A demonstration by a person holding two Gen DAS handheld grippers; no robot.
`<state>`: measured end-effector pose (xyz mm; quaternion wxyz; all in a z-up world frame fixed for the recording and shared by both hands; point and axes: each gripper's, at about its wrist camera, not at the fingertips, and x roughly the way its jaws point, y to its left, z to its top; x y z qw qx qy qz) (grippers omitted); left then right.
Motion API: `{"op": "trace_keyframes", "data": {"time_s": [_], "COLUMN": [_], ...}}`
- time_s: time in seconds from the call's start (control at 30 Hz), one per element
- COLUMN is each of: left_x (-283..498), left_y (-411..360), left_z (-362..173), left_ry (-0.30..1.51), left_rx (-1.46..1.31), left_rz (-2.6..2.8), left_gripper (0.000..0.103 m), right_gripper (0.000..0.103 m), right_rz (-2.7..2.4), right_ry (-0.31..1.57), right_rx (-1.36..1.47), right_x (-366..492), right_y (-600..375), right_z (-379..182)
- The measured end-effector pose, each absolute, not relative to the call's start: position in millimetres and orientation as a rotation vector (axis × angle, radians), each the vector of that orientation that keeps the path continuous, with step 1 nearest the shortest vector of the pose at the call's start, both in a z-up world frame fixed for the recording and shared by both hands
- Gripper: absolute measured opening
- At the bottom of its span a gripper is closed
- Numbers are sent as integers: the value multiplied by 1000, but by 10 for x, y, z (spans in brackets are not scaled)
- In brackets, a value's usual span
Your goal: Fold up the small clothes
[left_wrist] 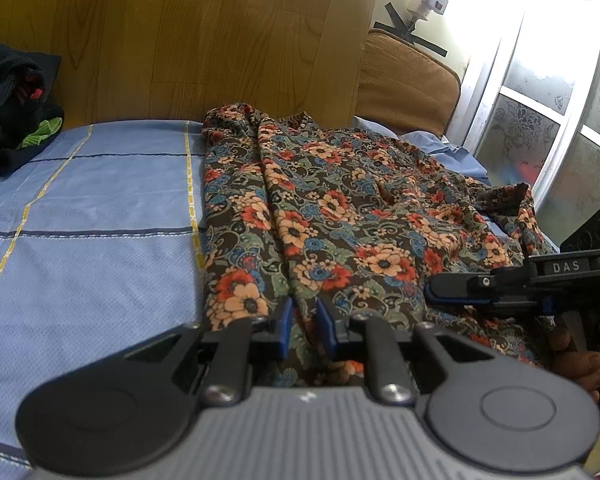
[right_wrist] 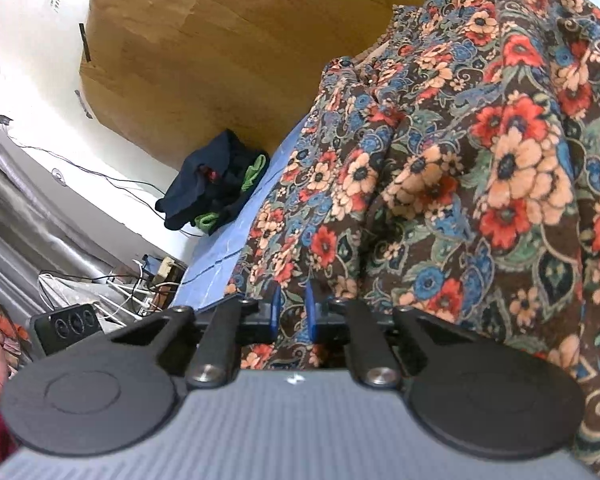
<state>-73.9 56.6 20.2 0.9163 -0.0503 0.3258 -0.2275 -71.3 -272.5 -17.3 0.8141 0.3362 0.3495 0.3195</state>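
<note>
A floral garment (left_wrist: 340, 208), dark with red, orange and blue flowers, lies spread on a blue checked bed sheet (left_wrist: 92, 208). My left gripper (left_wrist: 305, 320) sits at the garment's near edge, its blue pads close together with a fold of the cloth between them. My right gripper (right_wrist: 293, 312) is also narrowly closed on the floral garment (right_wrist: 460, 168) near its edge. The right gripper also shows in the left wrist view (left_wrist: 452, 294), low over the cloth at the right.
A pile of dark clothes with green and red bits (left_wrist: 12, 108) lies at the sheet's far left corner, also in the right wrist view (right_wrist: 216, 184). A wooden headboard (left_wrist: 180, 32) stands behind. A brown cushion (left_wrist: 408, 84) and a window (left_wrist: 540, 100) are at right.
</note>
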Motion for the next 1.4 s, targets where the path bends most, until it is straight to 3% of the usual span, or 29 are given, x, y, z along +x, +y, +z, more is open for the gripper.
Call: {"op": "trace_keyframes", "data": {"time_s": [0.57,0.77,0.9,1.4], "left_x": [-747,-749,-745,-758], "left_y": [572,572,573,578], "left_z": [201,202,200,205], "left_ry": [669,669,669,669], "left_rx": [-100,-100,-100,-104], "left_rz": [-468,-468,-468,-468], "left_gripper": [16,17,17,17], "right_gripper": [10,24,25,24], "right_rz": [652,611,571,518], "right_ry": [781,779,730,798], "right_rx": [694,605,578,524], "right_x": [-644,-643,-595,-433], "right_y": [-2649,-2617,-2614,-2416], "right_z": [-146,193,353,100]}}
